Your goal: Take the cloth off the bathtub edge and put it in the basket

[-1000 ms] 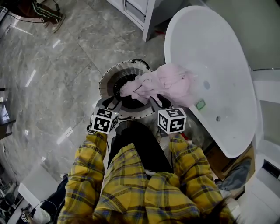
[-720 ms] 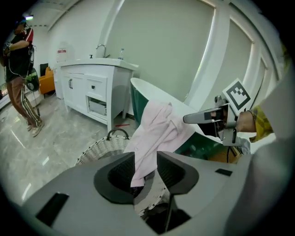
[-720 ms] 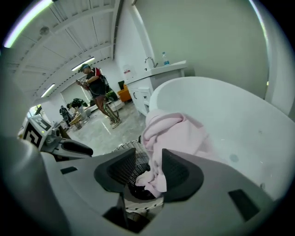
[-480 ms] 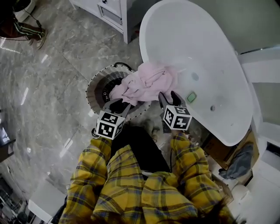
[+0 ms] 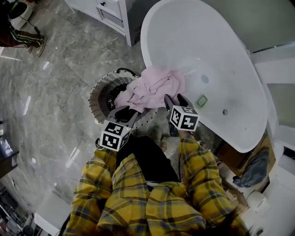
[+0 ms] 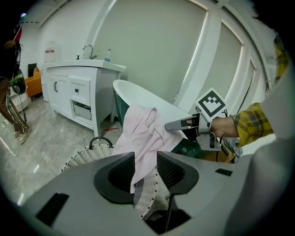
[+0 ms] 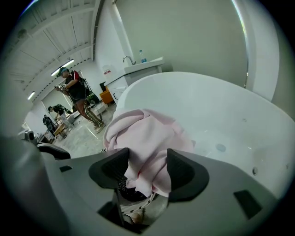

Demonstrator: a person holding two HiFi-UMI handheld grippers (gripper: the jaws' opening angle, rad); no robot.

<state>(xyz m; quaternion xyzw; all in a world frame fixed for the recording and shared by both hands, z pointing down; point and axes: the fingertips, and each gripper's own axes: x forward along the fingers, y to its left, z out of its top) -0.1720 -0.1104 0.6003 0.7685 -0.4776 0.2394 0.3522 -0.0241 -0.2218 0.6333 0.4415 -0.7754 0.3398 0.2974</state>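
Observation:
The pink cloth (image 5: 154, 87) lies bunched over the white bathtub's (image 5: 207, 41) near edge, and its lower end hangs over the round wicker basket (image 5: 99, 94). My left gripper (image 5: 123, 112) is at the basket's near rim, shut on a hanging fold of the cloth (image 6: 143, 133). My right gripper (image 5: 175, 99) is at the tub edge. Its jaws have just been opening and stand wide, with the cloth (image 7: 147, 133) hanging loose between them. The right gripper (image 6: 173, 125) also shows in the left gripper view, beside the cloth.
A white vanity cabinet (image 5: 108, 14) stands behind the basket, left of the tub. A small green item (image 5: 201, 101) lies inside the tub. A person (image 5: 18, 27) stands on the marble floor at far left. My own legs are right below the grippers.
The cloth has slid left along the tub edge, further over the basket. The right gripper's jaws have spread apart. The left gripper keeps its hold.

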